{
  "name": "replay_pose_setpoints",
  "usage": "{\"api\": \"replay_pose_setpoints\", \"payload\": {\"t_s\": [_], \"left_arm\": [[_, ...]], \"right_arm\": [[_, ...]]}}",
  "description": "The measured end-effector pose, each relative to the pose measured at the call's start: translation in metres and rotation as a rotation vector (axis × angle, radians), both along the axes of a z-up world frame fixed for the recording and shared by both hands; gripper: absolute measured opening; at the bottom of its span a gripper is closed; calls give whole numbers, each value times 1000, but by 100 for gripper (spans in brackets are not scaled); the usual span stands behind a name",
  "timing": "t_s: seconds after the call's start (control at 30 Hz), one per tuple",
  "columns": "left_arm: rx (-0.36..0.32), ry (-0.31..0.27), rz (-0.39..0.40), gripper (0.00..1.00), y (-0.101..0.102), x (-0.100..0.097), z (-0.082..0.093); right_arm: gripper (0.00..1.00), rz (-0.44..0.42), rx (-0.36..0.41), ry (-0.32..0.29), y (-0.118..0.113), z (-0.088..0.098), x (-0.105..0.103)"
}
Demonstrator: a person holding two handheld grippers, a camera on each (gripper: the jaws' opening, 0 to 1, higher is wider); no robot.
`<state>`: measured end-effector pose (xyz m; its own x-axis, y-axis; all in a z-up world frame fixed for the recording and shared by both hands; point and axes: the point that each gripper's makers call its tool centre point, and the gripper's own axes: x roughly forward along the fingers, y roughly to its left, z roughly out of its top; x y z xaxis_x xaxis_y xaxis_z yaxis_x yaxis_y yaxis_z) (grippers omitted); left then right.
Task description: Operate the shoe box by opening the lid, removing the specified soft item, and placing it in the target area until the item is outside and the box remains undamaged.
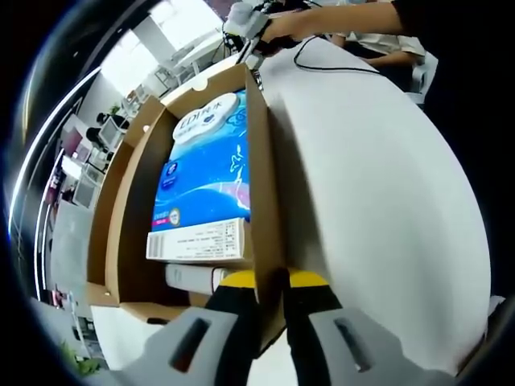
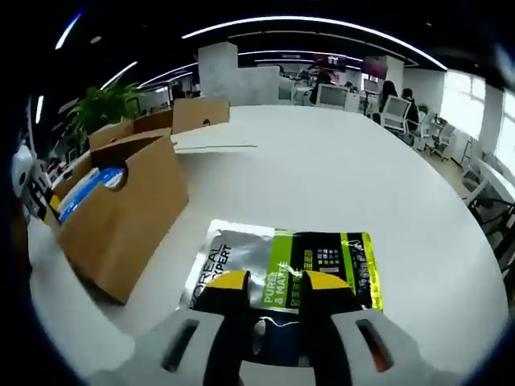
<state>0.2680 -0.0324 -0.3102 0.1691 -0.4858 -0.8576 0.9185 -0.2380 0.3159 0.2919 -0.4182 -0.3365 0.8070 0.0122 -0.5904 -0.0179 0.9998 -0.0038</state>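
Inside the open shoe box (image 1: pixel 133 201) lies a blue tissue pack (image 1: pixel 205 173).

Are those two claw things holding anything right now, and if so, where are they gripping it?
The left gripper pinches the cardboard box's side wall at its near rim. The right gripper grips the silver-and-green L'Oreal pouch by its near edge.

Matt cardboard box (image 2: pixel 121 221), glossy foil pouch (image 2: pixel 286 261)
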Motion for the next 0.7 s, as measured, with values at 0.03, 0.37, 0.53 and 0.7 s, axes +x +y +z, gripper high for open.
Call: {"api": "replay_pose_setpoints", "payload": {"t_s": [0.03, 0.37, 0.53, 0.7], "left_arm": [[1, -1, -2, 9, 0, 0, 0], [6, -12, 5, 10, 1, 0, -1], [5, -11, 14, 10, 0, 0, -1], [6, -11, 18, 10, 0, 1, -1]], "right_arm": [[24, -4, -4, 19, 3, 0, -2], [34, -27, -37, 7, -1, -1, -11], [37, -7, 7, 4, 5, -3, -16], [41, 8, 58, -12, 17, 0, -17]]}}
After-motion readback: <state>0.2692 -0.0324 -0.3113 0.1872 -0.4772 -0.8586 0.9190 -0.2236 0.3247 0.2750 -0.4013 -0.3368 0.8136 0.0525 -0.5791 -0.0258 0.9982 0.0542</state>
